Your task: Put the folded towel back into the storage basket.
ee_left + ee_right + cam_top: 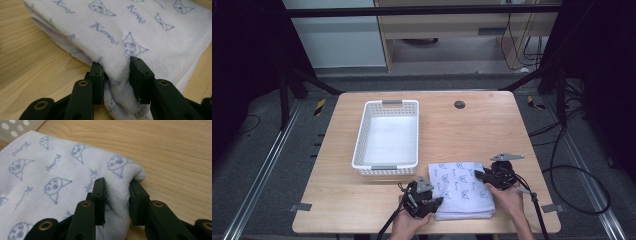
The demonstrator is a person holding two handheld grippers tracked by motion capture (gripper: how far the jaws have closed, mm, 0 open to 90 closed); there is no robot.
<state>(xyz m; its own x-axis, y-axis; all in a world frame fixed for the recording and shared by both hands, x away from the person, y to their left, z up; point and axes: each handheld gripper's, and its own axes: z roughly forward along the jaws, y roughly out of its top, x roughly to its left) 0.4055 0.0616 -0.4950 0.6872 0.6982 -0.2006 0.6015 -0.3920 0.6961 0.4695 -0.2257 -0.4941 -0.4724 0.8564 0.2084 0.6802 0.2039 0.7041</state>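
A folded white towel [462, 187] with a blue cartoon print lies on the wooden table near its front edge. My left gripper [430, 202] is at the towel's near left corner, and in the left gripper view its two black jaws pinch a bunched ridge of the towel [117, 72]. My right gripper [479, 176] sits at the towel's far right edge. In the right gripper view its jaws squeeze a rolled fold of the towel [117, 195] by the corner. A hand holds each gripper from below.
A white perforated basket [388, 137] stands on the table just behind and left of the towel. A round grommet [459, 104] marks the table's far side. Bare wood [492, 130] lies to the right of the basket. Cables run over the floor at the right.
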